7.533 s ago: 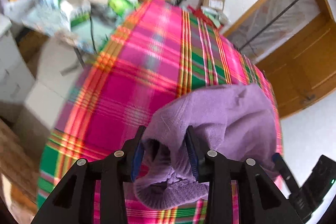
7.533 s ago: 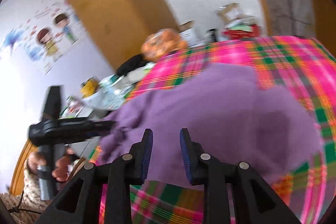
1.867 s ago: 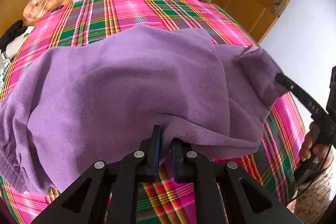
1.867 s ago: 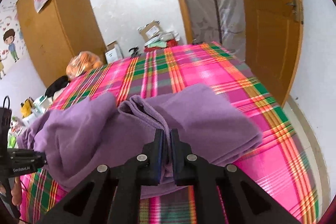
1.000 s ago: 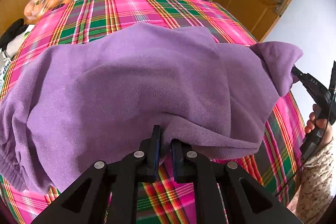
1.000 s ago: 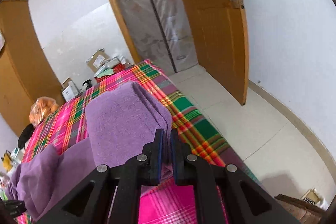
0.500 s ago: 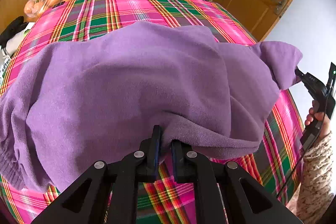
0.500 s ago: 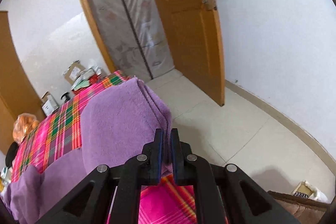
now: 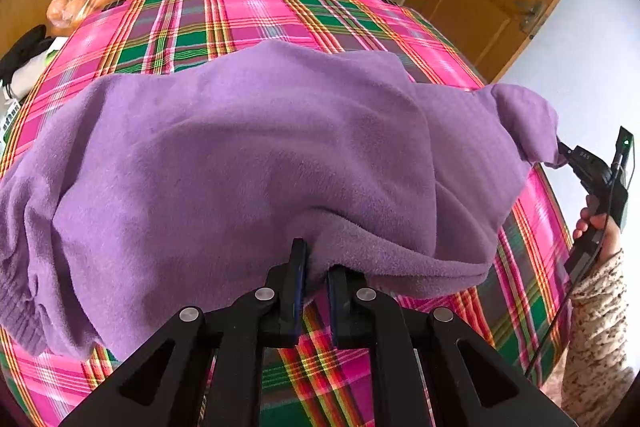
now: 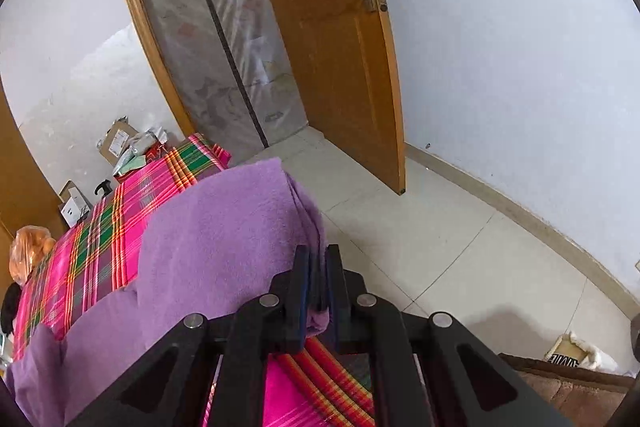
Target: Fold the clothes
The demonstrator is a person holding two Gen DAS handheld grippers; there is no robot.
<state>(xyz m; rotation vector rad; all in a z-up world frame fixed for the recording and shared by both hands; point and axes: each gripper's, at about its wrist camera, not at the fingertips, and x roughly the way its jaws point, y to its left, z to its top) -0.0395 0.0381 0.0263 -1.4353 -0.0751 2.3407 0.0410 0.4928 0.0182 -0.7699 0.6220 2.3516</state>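
On the plaid-covered counter (image 9: 248,15) lies the purple sweater (image 9: 240,147), spread for folding; the left gripper (image 9: 316,283) and right gripper (image 10: 318,287) each pinch an edge. Next, likely carry the right end across.

1. My left gripper (image 9: 316,277) is matte black plastic: two flat, narrow fingers with dark blue pads on their inner faces.
2. Behind them I see angular black linkage arms with triangular cut-outs and four round silver screw heads in a row.
3. My right gripper (image 10: 318,277) is built the same: black fingers, blue pads, four silver screws.
4. From the left wrist view, the right gripper's body is black with small white lettering, a green light and a thin black cable.
5. The sleeve (image 9: 596,327) is cream knit with brown flecks.
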